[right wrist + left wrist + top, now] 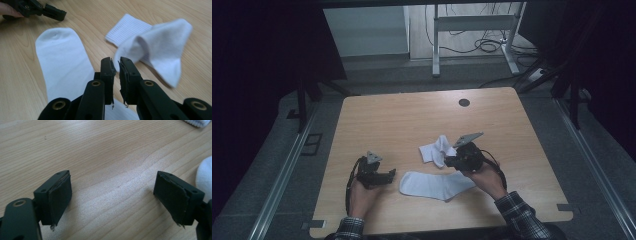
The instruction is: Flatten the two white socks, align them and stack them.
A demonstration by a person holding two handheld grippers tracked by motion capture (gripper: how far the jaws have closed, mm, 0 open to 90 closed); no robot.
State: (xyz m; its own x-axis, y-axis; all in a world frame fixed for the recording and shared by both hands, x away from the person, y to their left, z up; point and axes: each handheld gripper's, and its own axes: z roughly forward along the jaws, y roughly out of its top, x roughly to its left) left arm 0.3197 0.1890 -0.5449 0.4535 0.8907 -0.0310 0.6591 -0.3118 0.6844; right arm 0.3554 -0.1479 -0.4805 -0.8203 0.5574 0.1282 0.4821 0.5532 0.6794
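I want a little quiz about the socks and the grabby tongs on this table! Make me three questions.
1. True or false: the left tongs are wide open over bare wood.
2. Which sock lies flat and stretched out?
A. the flat sock nearer the person
B. the crumpled sock farther away
C. neither
3. Fill the gap: the right tongs have jaws that stand almost ____, with nothing visibly between them.

Key:
1. True; the jaws stand far apart above the table.
2. A.
3. Shut; a thin slit is left, right by the crumpled sock's edge.
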